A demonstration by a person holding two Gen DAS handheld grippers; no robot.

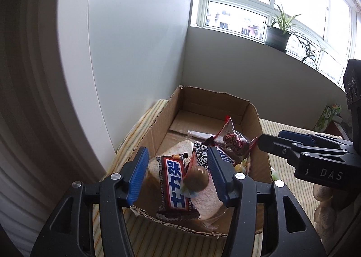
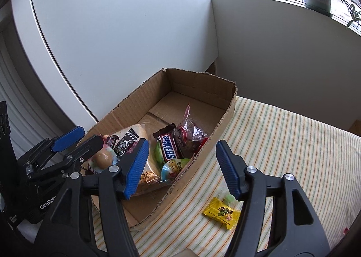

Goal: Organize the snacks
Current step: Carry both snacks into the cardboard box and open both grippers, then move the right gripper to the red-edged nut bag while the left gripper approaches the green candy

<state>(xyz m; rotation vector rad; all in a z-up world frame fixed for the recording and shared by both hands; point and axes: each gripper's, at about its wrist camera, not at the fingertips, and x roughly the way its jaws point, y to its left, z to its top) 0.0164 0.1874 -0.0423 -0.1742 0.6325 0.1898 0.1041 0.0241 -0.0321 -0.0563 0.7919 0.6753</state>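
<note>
Snacks (image 2: 168,150) lie piled at the near end of the cardboard box (image 2: 198,81), both the left tongs (image 1: 178,174) and right tongs (image 2: 181,170) gape empty above it, so the yellow candy packet (image 2: 222,212) on the striped cloth (image 2: 282,144) seems next, best pinched flat across its middle.

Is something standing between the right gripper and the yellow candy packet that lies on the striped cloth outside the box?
Nothing visible does. The yellow packet lies on bare striped cloth just right of the cardboard box, below the open right gripper. Only a small green wrapper sits beside it, not in the way.
</note>
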